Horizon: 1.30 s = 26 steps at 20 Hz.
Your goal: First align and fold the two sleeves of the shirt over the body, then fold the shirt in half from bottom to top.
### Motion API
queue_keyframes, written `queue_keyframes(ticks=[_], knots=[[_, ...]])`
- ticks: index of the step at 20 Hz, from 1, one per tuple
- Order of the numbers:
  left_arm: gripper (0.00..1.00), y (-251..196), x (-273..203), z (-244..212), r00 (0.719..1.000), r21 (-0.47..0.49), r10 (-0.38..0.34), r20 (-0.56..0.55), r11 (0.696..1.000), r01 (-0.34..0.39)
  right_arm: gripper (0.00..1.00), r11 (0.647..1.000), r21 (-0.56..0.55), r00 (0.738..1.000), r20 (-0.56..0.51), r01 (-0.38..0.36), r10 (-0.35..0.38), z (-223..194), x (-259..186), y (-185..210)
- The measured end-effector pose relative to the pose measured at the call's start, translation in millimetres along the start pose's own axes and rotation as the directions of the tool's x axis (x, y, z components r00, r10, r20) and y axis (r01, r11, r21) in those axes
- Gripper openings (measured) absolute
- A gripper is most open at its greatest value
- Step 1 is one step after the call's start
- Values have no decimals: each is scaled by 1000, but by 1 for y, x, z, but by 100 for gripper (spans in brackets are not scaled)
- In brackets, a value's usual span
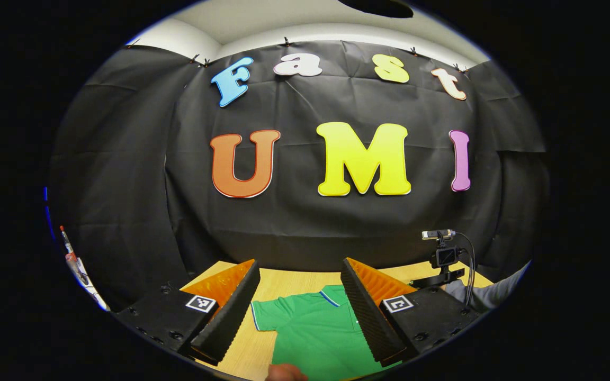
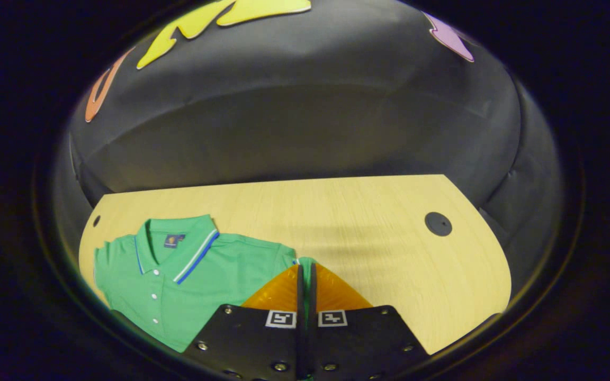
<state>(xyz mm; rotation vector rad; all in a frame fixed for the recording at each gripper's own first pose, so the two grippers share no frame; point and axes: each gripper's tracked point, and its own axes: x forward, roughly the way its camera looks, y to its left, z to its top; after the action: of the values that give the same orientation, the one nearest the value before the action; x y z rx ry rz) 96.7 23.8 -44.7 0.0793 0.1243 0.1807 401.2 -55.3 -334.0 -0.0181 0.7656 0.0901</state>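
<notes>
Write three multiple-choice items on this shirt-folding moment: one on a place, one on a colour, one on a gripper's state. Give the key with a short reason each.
1. Where does the shirt lie on the table in the right gripper view?
A. near the left end
B. near the right end
C. hanging off the far edge

2. What colour is the shirt?
A. red
B. green
C. white

3. How does the right gripper stand?
A. wide open above the bare table
B. shut on the shirt's sleeve
C. open around the collar

Key: 1 A, bare wood runs off to its right. 2 B, the body is green, with striped collar trim. 3 B, the fingers meet with green sleeve cloth between them.
</notes>
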Motion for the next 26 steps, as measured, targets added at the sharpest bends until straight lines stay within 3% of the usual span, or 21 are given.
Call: queue_keyframes(ticks=[10,21,23,24,26], knots=[[98,8,-4,1,1000,-8,4,4,1000,-4,1,992,-33,991,36,-125,126,-1,-27,56],[98,27,-9,-5,999,-12,36,-13,999,-36,1,980,-75,983,-31,-183,181,-34,-30,97],[98,30,-9,-7,999,-17,42,-23,999,-43,1,972,-62,973,-69,-226,222,-44,-29,107],[98,31,-9,-6,999,-17,45,-24,999,-45,6,965,-53,963,-96,-257,252,-53,-27,114],[98,32,-10,-6,999,-9,44,-23,999,-44,98,967,-79,969,-80,-241,235,-52,-30,107]])
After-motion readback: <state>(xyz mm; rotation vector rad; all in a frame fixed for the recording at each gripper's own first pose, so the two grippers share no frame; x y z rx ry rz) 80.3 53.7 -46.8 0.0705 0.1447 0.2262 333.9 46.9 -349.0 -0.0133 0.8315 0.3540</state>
